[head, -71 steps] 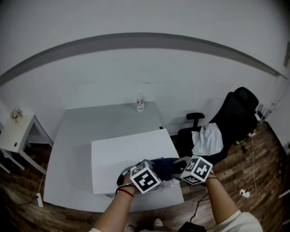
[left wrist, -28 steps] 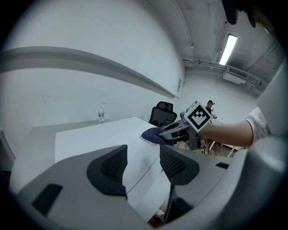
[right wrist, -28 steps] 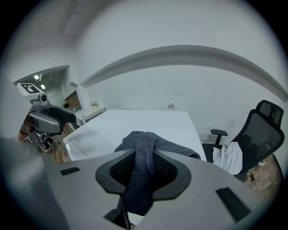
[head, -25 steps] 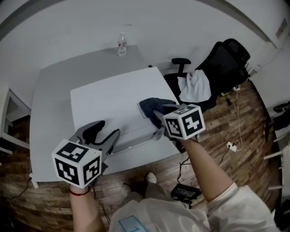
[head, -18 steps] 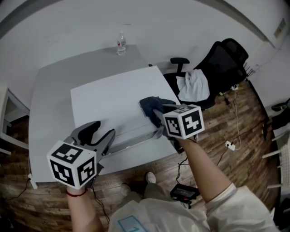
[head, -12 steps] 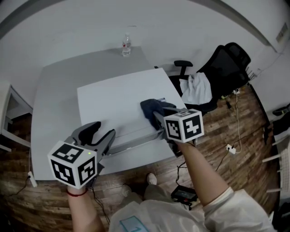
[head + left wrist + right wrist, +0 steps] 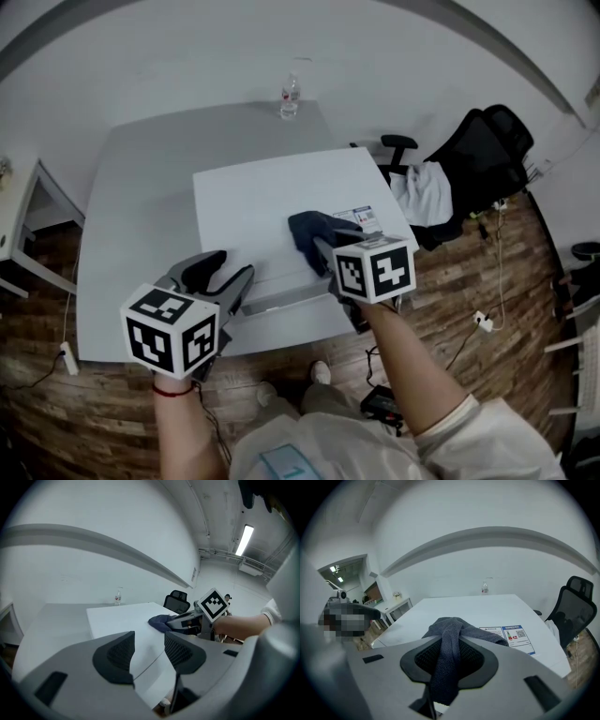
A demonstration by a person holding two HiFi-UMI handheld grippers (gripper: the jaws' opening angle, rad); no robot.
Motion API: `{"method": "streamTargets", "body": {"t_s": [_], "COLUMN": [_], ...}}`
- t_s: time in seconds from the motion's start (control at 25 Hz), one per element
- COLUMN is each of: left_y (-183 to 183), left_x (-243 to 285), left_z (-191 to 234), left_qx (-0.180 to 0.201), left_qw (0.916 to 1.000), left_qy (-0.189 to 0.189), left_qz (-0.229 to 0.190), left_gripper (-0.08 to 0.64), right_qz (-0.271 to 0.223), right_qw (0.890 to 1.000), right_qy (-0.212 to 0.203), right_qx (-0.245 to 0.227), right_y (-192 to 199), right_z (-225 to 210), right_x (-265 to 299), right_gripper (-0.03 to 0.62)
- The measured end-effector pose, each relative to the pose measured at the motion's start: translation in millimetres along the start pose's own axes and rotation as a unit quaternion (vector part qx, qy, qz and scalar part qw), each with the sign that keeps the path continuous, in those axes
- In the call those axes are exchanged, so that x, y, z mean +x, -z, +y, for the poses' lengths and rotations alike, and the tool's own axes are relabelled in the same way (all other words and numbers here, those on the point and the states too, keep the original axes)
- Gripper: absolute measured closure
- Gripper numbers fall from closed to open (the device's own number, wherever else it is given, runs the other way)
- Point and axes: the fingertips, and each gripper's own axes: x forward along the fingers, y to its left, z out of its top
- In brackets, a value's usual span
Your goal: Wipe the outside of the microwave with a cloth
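Observation:
The microwave (image 7: pixel 262 202) is a white box on a grey table (image 7: pixel 131 216), seen from above. My right gripper (image 7: pixel 323 251) is shut on a dark blue-grey cloth (image 7: pixel 309 228), which rests on the microwave's top near its front right, beside a printed label (image 7: pixel 363 217). In the right gripper view the cloth (image 7: pixel 450 630) hangs bunched between the pads of that gripper (image 7: pixel 450 660). My left gripper (image 7: pixel 230 267) hovers at the microwave's front left edge. Its jaws have just been closing, with nothing between them (image 7: pixel 149 651), and a gap still shows.
A water bottle (image 7: pixel 290 97) stands at the table's far edge. A black office chair (image 7: pixel 483 150) with a white cloth (image 7: pixel 429 192) on it stands to the right. A small white side table (image 7: pixel 14 230) is at the left. Cables and a power strip (image 7: pixel 66 356) lie on the wooden floor.
My right gripper has slid the cloth leftward across the microwave's top, uncovering the label. The left gripper has shifted along the front edge and its jaws have narrowed a little.

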Motion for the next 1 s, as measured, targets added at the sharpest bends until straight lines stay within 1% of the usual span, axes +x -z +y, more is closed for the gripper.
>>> {"method": "streamTargets", "body": {"t_s": [0.24, 0.48, 0.72, 1.0], "left_y": [0, 0, 4, 12], "left_x": [-10, -21, -29, -33], "left_z": [13, 25, 34, 40], "left_qx": [-0.005, -0.010, -0.011, -0.017], "left_qw": [0.9999, 0.9998, 0.9996, 0.9995], "left_qy": [-0.008, -0.016, -0.022, -0.025], "left_qz": [-0.004, -0.012, -0.010, -0.007], "left_gripper": [0.360, 0.364, 0.379, 0.387], "right_qz": [0.001, 0.007, 0.021, 0.030], "right_qw": [1.000, 1.000, 0.998, 0.997], "right_qy": [-0.007, -0.025, -0.042, -0.058], "right_qx": [-0.003, -0.015, -0.029, -0.040], "right_y": [-2, -2, -2, -2], "right_z": [26, 59, 92, 121], "right_x": [6, 15, 24, 31], "right_gripper": [0.492, 0.492, 0.492, 0.492]}}
